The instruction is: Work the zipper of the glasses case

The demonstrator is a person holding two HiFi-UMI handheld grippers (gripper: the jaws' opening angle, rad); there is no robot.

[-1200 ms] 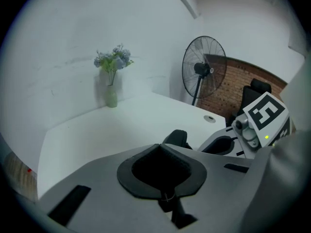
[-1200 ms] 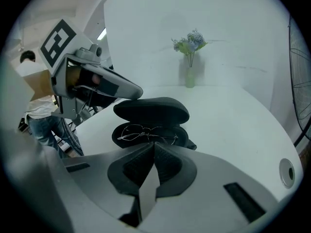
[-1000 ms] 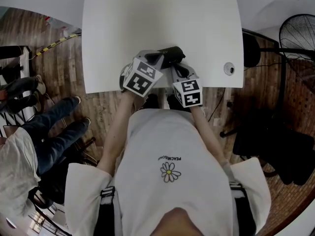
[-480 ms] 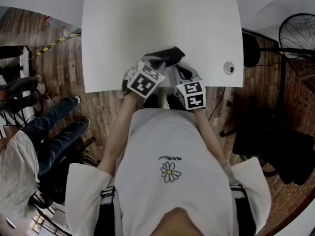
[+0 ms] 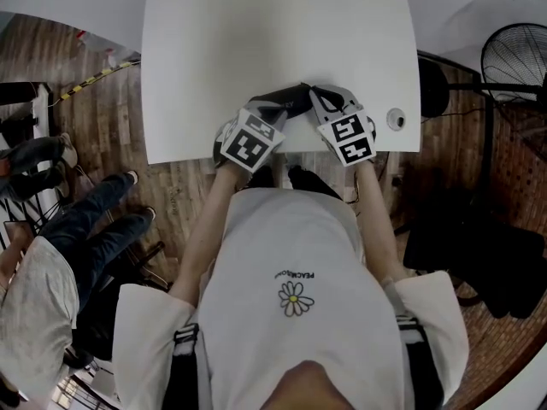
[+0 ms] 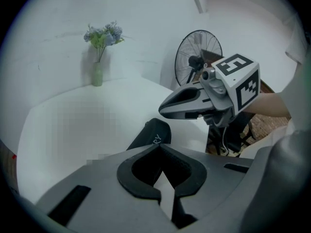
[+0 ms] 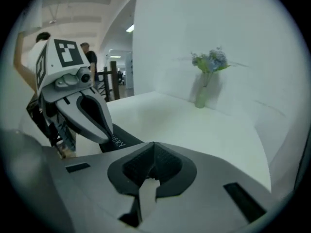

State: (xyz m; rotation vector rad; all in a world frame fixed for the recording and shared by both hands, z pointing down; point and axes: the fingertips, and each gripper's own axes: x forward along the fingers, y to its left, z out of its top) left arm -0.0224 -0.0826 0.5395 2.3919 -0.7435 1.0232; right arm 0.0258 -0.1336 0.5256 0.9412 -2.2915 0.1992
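Table (image 5: 256,41) lies wide and open beyond the glasses case (image 5: 295,95), up to a vase of flowers (image 7: 201,96) by the wall; near edge crowded, left gripper (image 5: 275,109) and right gripper (image 5: 323,101) flanking the case, small round fitting (image 5: 397,119) near the right corner, fan (image 5: 513,58) off-table right.

Your left gripper (image 6: 158,147) shows its jaws closed together, tips meeting right at the near edge of the black glasses case (image 6: 151,134); whether they pinch any part of it you cannot tell. The case lies on the white counter (image 6: 131,98). Above and to the right of the case hangs your right gripper (image 6: 164,108), its pointed jaws aimed left, its marker cube (image 6: 238,80) behind them. Far beyond the case, to its left, a green vase (image 6: 98,74) of blue flowers (image 6: 103,34) stands upright; beyond the case to the right stands a fan (image 6: 198,57)
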